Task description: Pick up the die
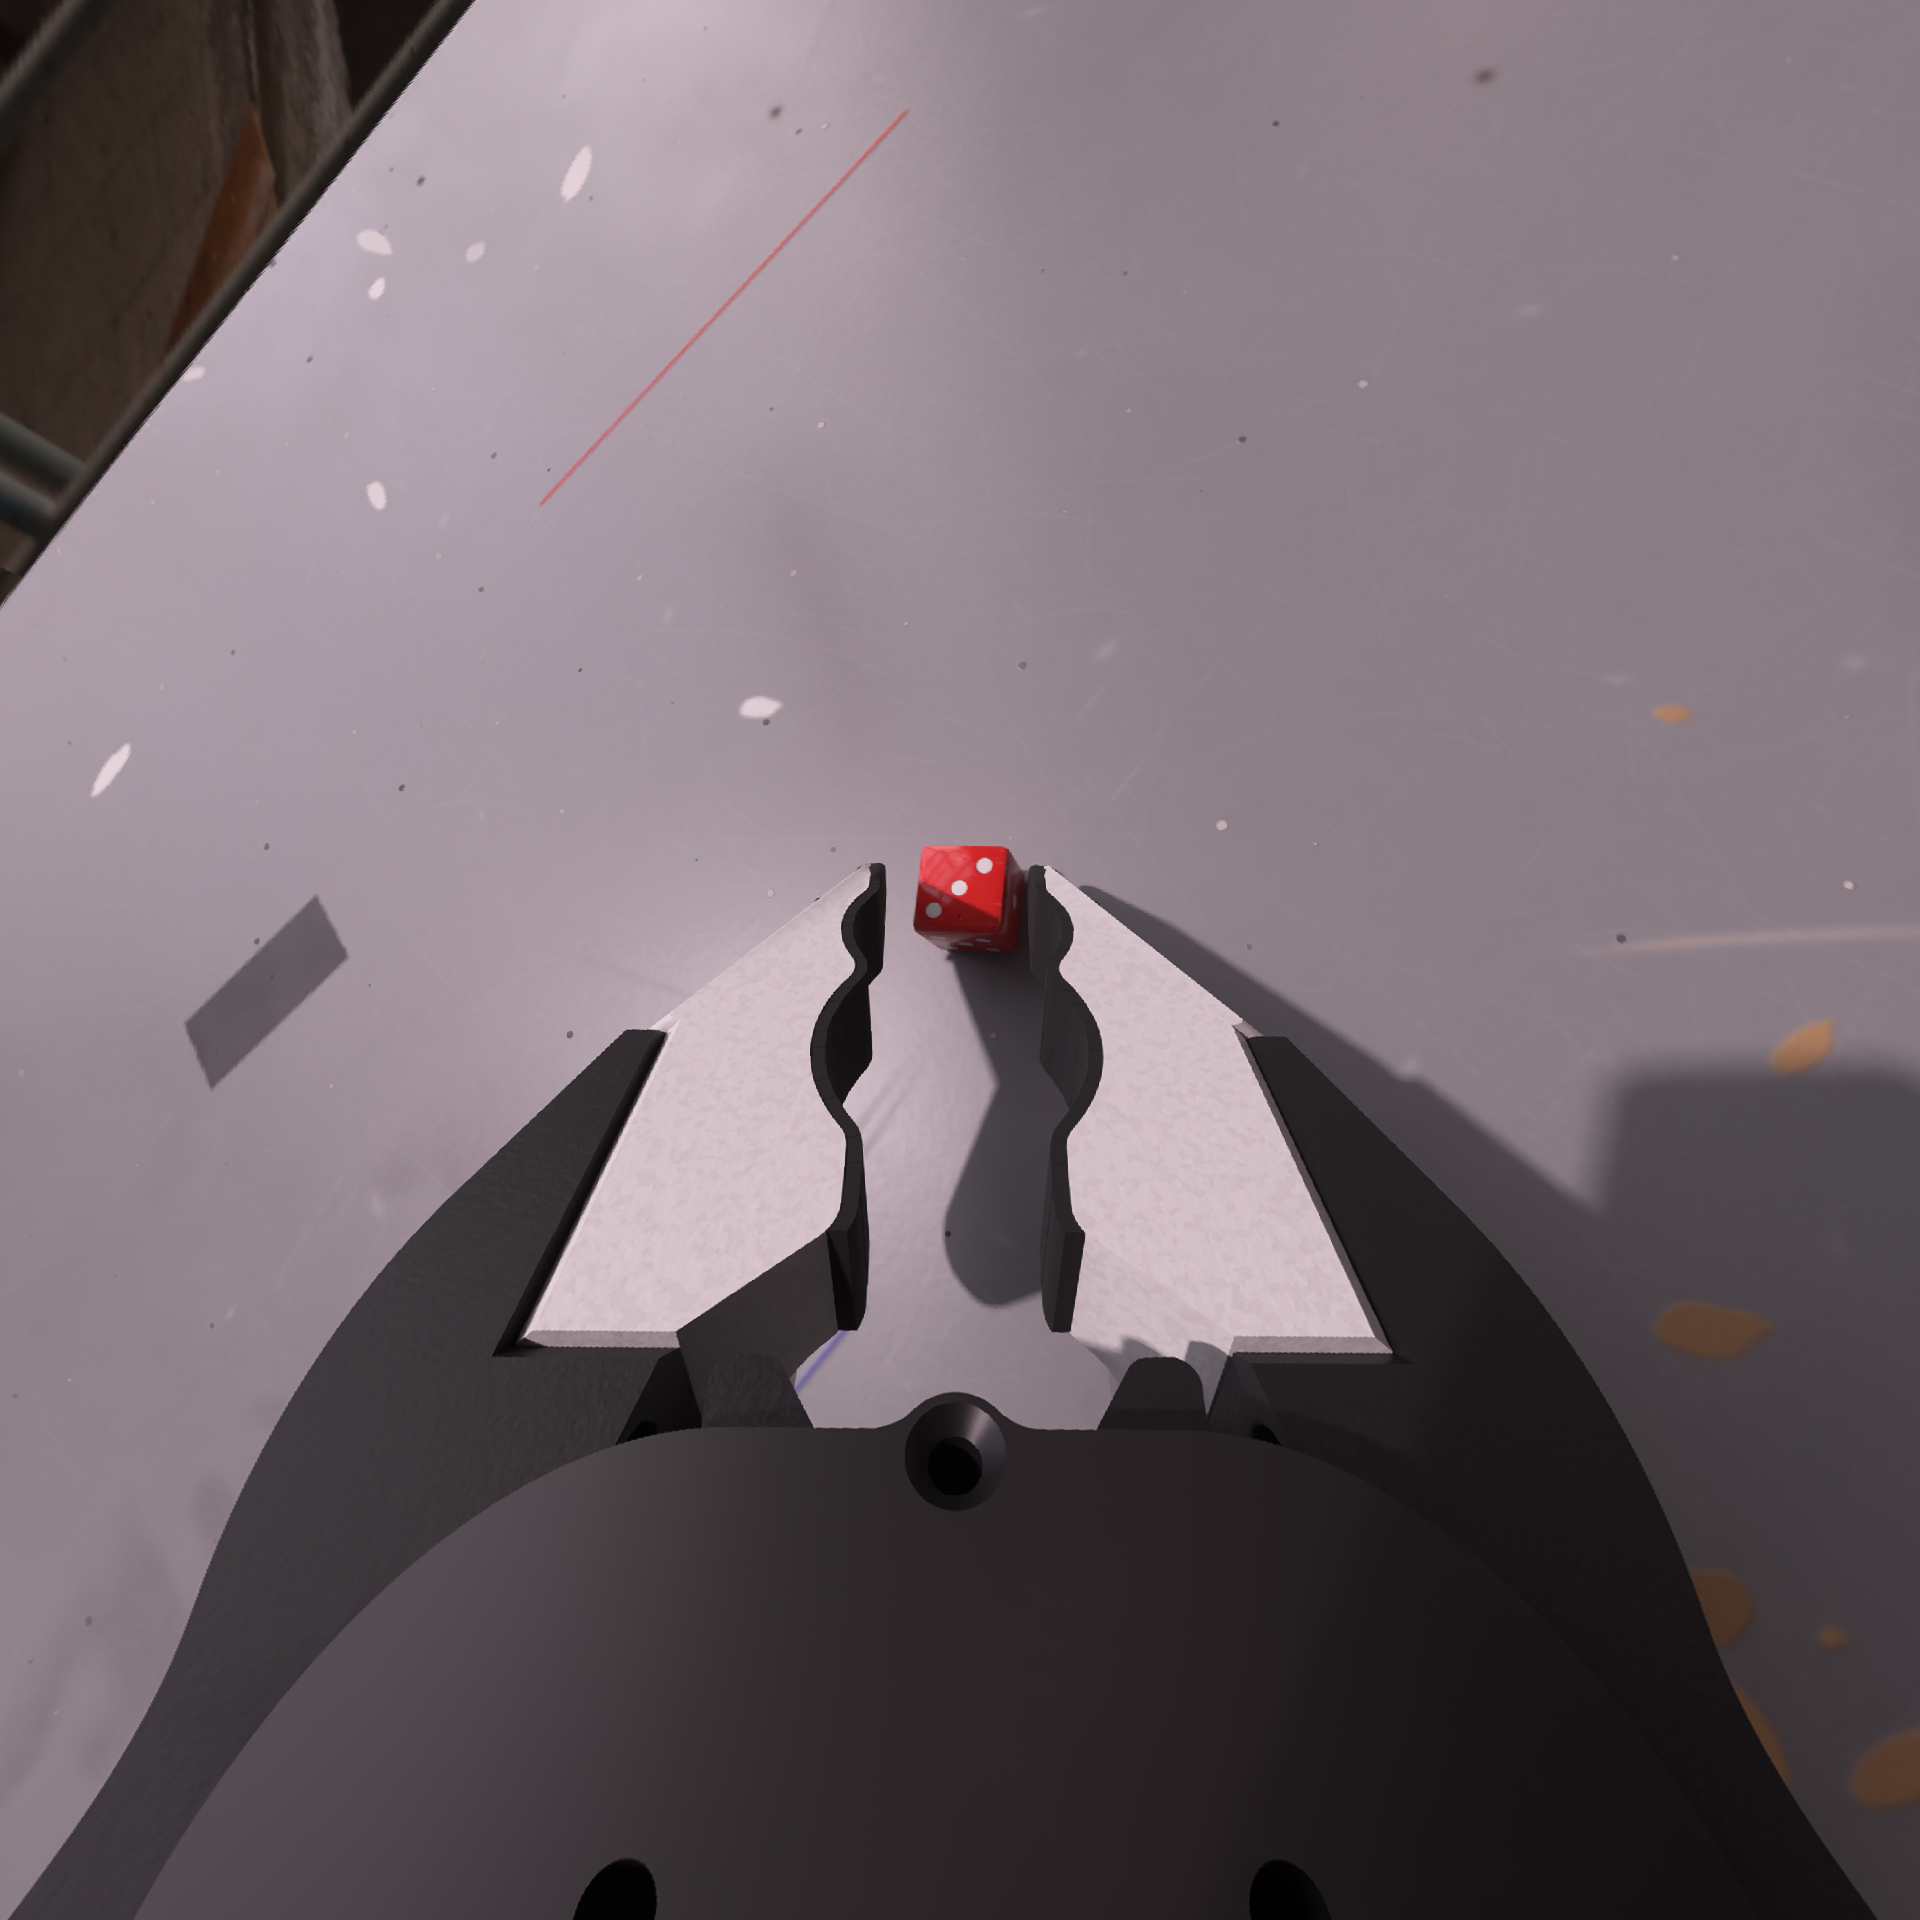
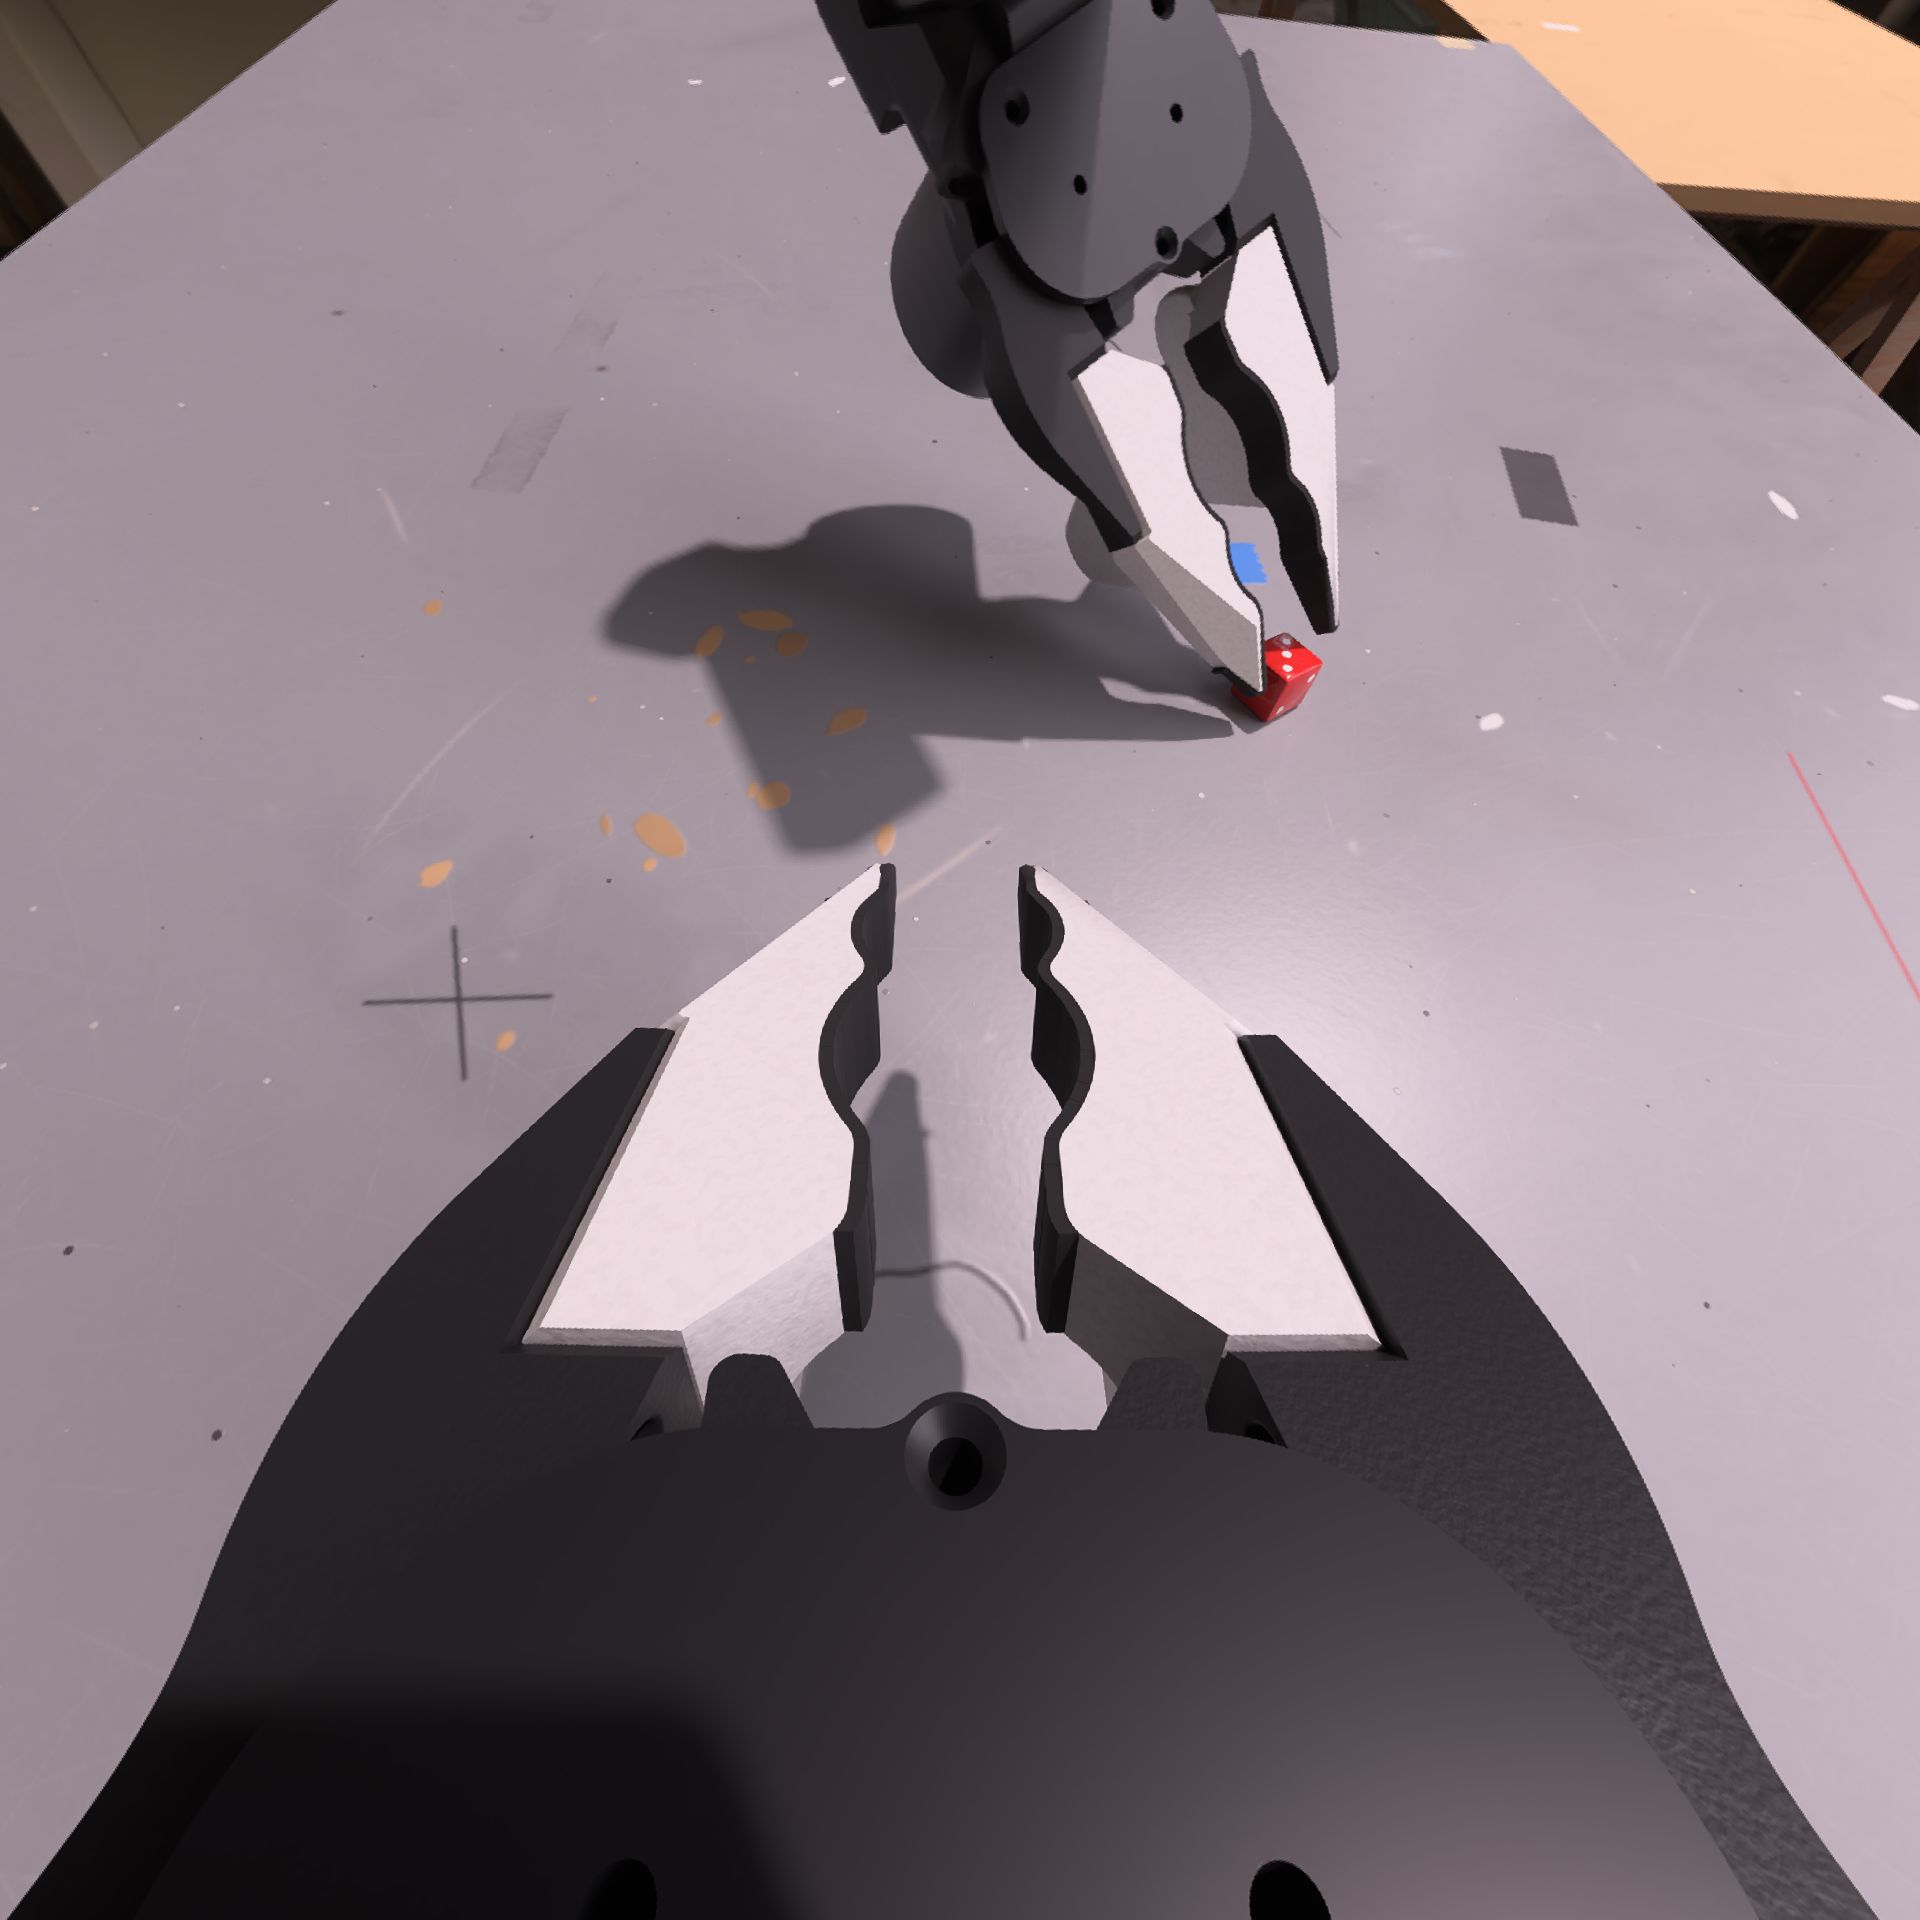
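A small red die [image 1: 961, 899] with white pips sits on the grey table [image 1: 1351, 416]. My left gripper [image 1: 956, 883] is open, its fingertips low at the table on either side of the die. The die lies close against the right fingertip [image 1: 1039, 894], with a gap to the left one. In the right wrist view the left gripper [image 2: 1286, 649] reaches down from the far side, and the die [image 2: 1288, 681] is at its tips. My right gripper [image 2: 956, 878] is open and empty, above the table well short of the die.
The table edge [image 1: 208, 260] runs diagonally at the upper left of the left wrist view. A tan wooden board [image 2: 1714, 104] lies beyond the table's far right corner. A thin red line [image 2: 1860, 883], a black cross mark [image 2: 460, 1000] and orange paint spots [image 2: 660, 831] mark the surface.
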